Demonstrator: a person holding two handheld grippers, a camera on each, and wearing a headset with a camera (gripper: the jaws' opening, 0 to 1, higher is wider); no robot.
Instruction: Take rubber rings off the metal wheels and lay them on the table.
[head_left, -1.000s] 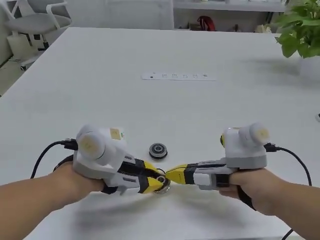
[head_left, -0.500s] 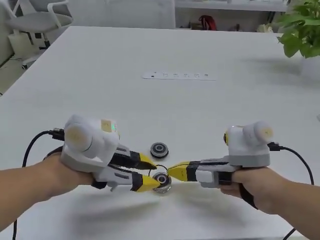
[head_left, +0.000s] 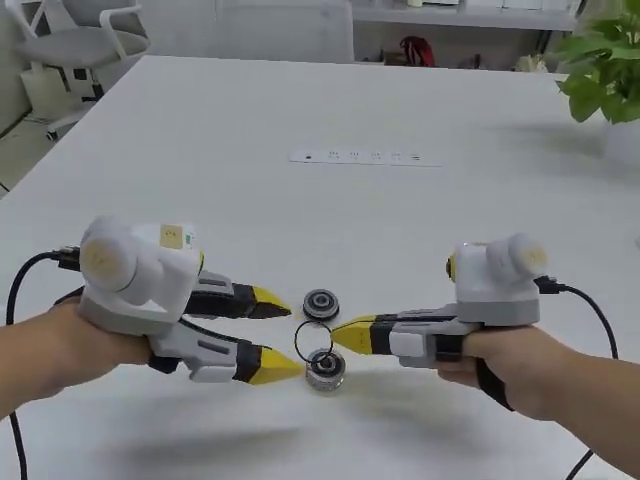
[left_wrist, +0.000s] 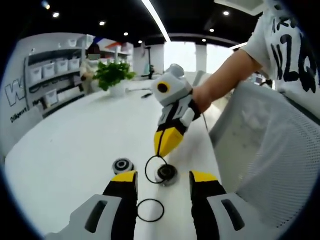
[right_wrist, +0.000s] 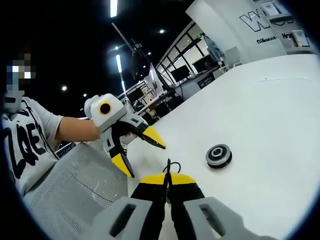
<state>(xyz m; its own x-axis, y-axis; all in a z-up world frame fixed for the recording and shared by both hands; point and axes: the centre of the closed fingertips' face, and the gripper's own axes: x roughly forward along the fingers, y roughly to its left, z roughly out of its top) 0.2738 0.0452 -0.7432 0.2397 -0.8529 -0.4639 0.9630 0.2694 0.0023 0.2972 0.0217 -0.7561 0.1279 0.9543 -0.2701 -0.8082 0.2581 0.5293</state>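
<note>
We hold the left gripper (right_wrist: 149, 161) with its two yellow jaws wide apart, and nothing is between them. The right gripper (head_left: 337, 336) has its jaws pressed together, and they pinch a thin black rubber ring (head_left: 296, 341) by its edge. The ring stands up on its side and hangs from the tips of the right gripper. Right under it, a small shiny metal wheel (head_left: 325, 370) lies flat on the white table (head_left: 400, 230). We cannot tell if the ring touches that wheel. The tips of both grippers point at each other, with the ring and the wheel between them.

A second wheel (head_left: 320, 303) lies just behind the first one, and it has a dark rim around it. In the left gripper view, another rubber ring (left_wrist: 151, 200) lies flat on the table, close in between the left gripper's own jaws.
</note>
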